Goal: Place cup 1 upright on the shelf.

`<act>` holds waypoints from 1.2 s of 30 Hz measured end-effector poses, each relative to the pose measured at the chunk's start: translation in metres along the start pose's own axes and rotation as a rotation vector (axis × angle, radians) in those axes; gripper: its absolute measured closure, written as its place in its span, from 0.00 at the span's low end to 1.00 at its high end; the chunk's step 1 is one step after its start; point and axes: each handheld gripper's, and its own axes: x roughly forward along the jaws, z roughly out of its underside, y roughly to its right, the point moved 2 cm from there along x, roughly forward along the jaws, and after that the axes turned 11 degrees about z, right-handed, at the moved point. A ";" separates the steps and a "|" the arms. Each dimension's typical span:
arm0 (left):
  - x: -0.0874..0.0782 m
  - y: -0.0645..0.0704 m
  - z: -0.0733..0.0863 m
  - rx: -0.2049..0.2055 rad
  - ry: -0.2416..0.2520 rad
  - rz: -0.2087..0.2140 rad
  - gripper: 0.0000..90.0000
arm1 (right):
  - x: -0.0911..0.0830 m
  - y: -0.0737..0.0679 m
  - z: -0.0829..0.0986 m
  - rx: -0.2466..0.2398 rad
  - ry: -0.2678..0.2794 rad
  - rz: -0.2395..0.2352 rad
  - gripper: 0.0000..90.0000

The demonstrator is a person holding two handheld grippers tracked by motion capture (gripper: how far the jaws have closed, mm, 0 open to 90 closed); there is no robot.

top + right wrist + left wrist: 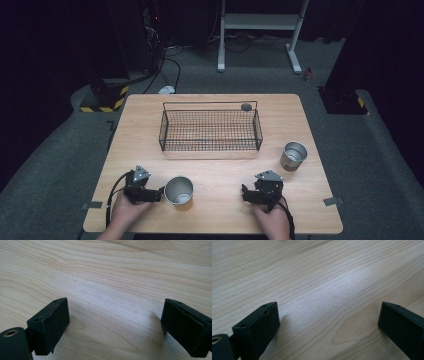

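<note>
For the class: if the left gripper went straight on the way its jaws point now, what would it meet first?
In the high view the left gripper points right at the near cup, close beside it, so probably that cup. Its own view, though, shows bare table between the open jaws, so it may tilt down and touch wood first.

Table [215,210]: bears all items listed.
Wire basket [210,131]: centre, toward the far edge; small round object [246,106] at its far right corner.
Metal cup [293,156]: right of the basket, nearer the person.
Second metal cup [179,190]: near edge, left of centre.
Left gripper [159,193]: just left of the second cup, on the table.
Right gripper [244,192]: near edge, right of centre, well apart from both cups.
Frame stand [260,30]: on the floor behind the table.
</note>
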 end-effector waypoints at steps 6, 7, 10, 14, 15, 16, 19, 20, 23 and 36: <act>-0.002 -0.002 0.001 0.017 -0.016 0.020 0.04 | 0.000 0.000 0.000 -0.003 0.002 0.000 0.09; -0.002 -0.002 0.001 0.015 -0.018 0.020 0.04 | 0.000 0.000 0.000 -0.001 0.001 0.000 0.09; -0.004 -0.002 -0.001 0.016 -0.005 0.005 0.01 | 0.000 0.000 0.000 -0.004 0.002 0.000 0.09; -0.011 -0.002 -0.005 0.022 0.035 0.014 0.01 | -0.001 0.000 0.000 0.001 -0.001 -0.001 0.09; -0.013 -0.001 -0.006 0.021 0.044 0.023 0.01 | -0.001 0.000 0.000 -0.001 0.000 -0.001 0.09; -0.015 0.000 -0.007 0.026 0.055 0.025 0.01 | -0.001 0.000 0.000 -0.001 0.000 -0.001 0.09; -0.020 0.000 -0.009 0.031 0.075 0.035 0.01 | -0.001 0.000 0.000 -0.001 0.000 -0.001 0.09; -0.020 0.000 -0.009 0.031 0.075 0.035 0.01 | -0.001 0.000 0.000 -0.001 0.000 -0.001 0.09; -0.028 0.000 -0.013 0.030 0.107 0.053 0.01 | 0.000 0.000 0.001 -0.001 0.002 -0.001 0.09; -0.049 0.001 -0.018 0.052 0.191 0.058 0.01 | -0.001 0.000 0.001 -0.002 0.003 -0.002 0.09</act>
